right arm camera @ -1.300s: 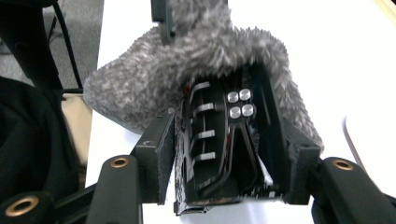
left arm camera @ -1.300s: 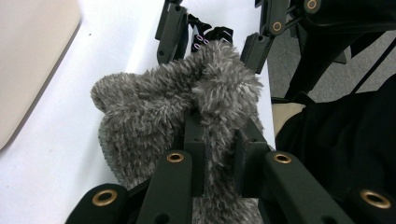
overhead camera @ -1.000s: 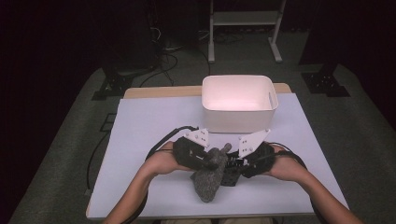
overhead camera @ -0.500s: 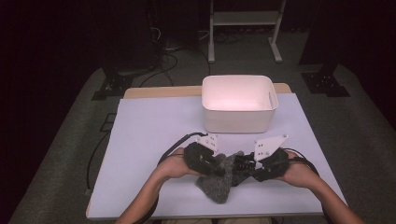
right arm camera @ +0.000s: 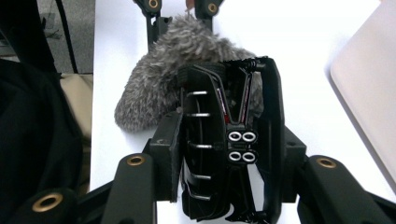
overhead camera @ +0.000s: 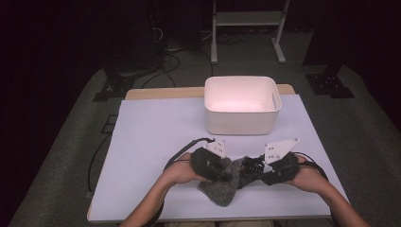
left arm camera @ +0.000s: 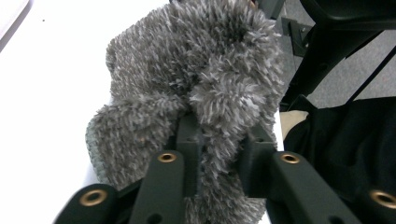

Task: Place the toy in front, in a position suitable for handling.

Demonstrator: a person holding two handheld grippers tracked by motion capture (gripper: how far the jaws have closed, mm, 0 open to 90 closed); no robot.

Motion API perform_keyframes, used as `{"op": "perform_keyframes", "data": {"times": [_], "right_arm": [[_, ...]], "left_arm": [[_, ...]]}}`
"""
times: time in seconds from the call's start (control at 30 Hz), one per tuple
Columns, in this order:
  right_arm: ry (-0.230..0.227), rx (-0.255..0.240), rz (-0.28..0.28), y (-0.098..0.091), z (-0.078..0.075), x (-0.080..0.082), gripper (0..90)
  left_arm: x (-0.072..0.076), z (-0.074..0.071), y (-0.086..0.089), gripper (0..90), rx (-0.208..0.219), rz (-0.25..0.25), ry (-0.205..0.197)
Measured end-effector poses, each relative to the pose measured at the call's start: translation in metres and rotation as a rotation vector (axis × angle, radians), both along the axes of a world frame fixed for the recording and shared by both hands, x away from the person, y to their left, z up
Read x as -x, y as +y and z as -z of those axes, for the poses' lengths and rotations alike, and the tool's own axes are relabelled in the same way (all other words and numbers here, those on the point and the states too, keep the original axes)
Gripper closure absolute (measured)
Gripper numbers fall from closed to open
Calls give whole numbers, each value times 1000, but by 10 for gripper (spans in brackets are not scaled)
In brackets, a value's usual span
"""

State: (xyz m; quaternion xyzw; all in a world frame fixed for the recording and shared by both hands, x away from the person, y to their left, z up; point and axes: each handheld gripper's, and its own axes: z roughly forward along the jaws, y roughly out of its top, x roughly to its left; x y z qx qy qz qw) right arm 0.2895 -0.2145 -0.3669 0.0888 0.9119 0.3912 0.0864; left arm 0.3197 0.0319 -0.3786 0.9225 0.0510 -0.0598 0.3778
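The grey fuzzy cloth [overhead camera: 226, 182] lies bunched on the white table [overhead camera: 151, 142] near your edge, between your two grippers. Your left gripper [left arm camera: 219, 140] pinches a fold of the cloth [left arm camera: 196, 88] between nearly closed jaws. Your right gripper [right arm camera: 222, 135] clamps a black clip [right arm camera: 233, 140] with metal prongs and springs, its far end touching the cloth [right arm camera: 163, 79]. Beyond both grippers stands a white bin [overhead camera: 241, 105], well apart from them.
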Motion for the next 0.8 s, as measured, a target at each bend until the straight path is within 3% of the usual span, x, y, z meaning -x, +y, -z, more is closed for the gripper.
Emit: {"op": "perform_keyframes", "data": {"times": [0.33,0.67,0.8], "right_arm": [[17,33,-6,-15,3,3,536],[49,18,25,-40,16,10,544],[64,-17,35,-48,21,11,546]], "left_arm": [[0,0,-9,772,-9,22,11],[0,-2,-26,778,-51,48,-13],[1,-3,-36,779,-60,55,-23]]}}
